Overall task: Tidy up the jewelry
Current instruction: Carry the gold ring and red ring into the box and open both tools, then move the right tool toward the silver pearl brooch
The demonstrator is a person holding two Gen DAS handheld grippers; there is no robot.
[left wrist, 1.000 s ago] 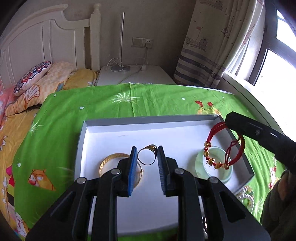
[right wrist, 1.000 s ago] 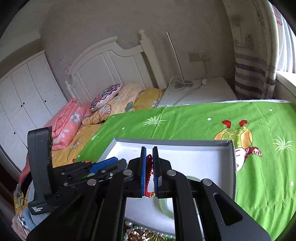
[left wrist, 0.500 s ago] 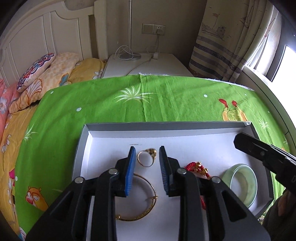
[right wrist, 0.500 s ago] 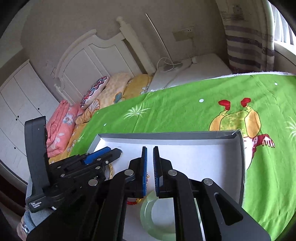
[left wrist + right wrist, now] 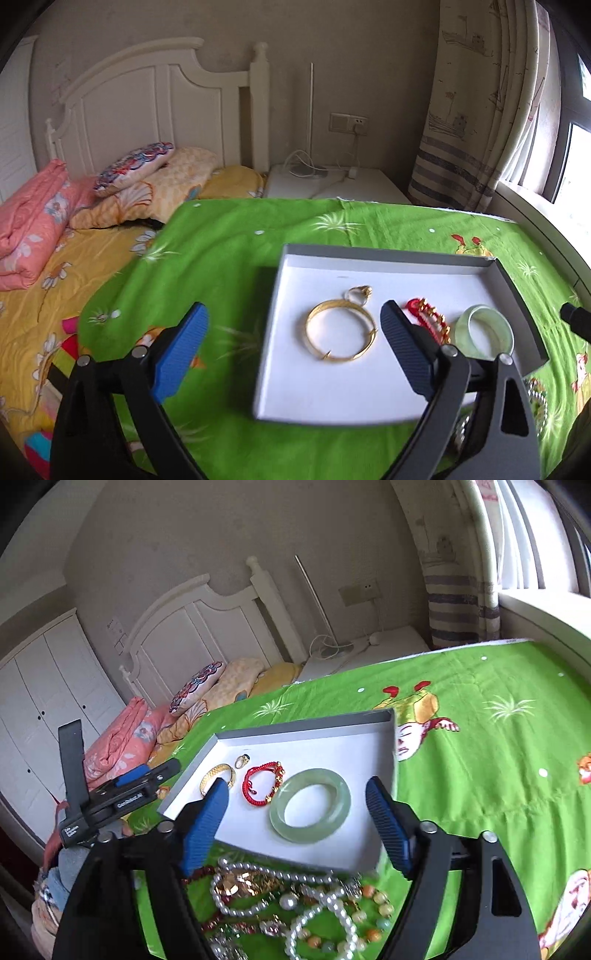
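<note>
A shallow white tray [image 5: 391, 258] [image 5: 306, 733] lies on the green sheet. In it lie a gold ring [image 5: 358, 293] [image 5: 242, 761], a gold bangle [image 5: 341, 334] [image 5: 218, 775], a red cord bracelet [image 5: 428, 317] [image 5: 262, 782] and a pale green jade bangle [image 5: 484, 330] [image 5: 310, 810]. My left gripper [image 5: 295, 350] is open and empty, above the tray's left edge. My right gripper [image 5: 295, 823] is open and empty, above the tray's near edge and the jade bangle. A pile of pearl and bead necklaces [image 5: 288, 904] lies in front of the tray.
The green sheet [image 5: 480, 775] covers the bed. Pillows and a pink quilt [image 5: 29, 221] lie at the left by the white headboard [image 5: 155, 110]. A white nightstand [image 5: 332, 181] with cables stands behind. Curtain and window are at the right.
Both grippers have opened wide and pulled back from the tray. The red bracelet, held by the right gripper a second ago, now lies in the tray beside the jade bangle.
</note>
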